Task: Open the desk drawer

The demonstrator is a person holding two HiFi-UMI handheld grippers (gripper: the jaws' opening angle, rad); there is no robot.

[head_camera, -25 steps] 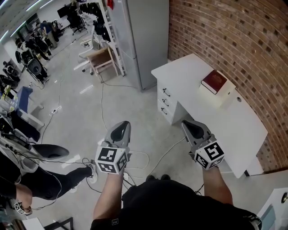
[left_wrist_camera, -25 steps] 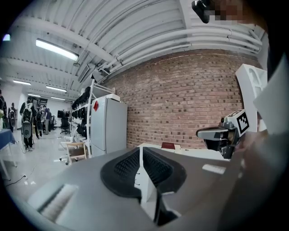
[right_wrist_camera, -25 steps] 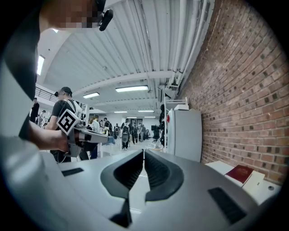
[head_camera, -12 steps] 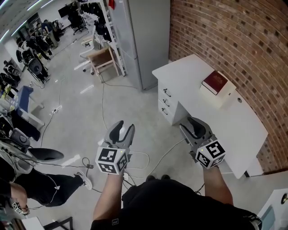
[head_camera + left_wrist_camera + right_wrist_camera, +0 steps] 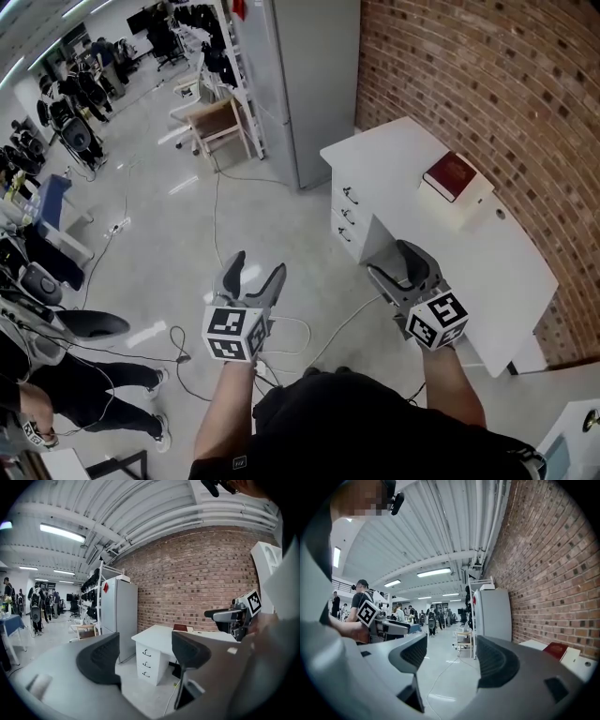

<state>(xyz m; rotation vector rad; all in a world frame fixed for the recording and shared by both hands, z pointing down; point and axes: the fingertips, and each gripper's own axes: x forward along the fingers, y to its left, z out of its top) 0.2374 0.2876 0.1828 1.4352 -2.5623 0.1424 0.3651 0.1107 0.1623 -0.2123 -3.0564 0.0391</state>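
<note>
Between your left tongs (image 5: 255, 274) nothing sits, nor between your right tongs (image 5: 394, 265); both pairs have just been opening and stand spread, well apart from the drawers (image 5: 342, 216). Misjudge a slim handle (image 5: 349, 195) and the pads (image 5: 101, 660) could slip off; the floor cables (image 5: 291, 328) could trip you. Three shut white drawers stack under the worktop's (image 5: 412, 187) far end, fronts facing left, each with a small dark handle.

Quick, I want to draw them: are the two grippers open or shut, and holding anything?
Left gripper: open, jaws just opened, nothing between them.
Right gripper: open, jaws just opened, nothing between them.
</note>
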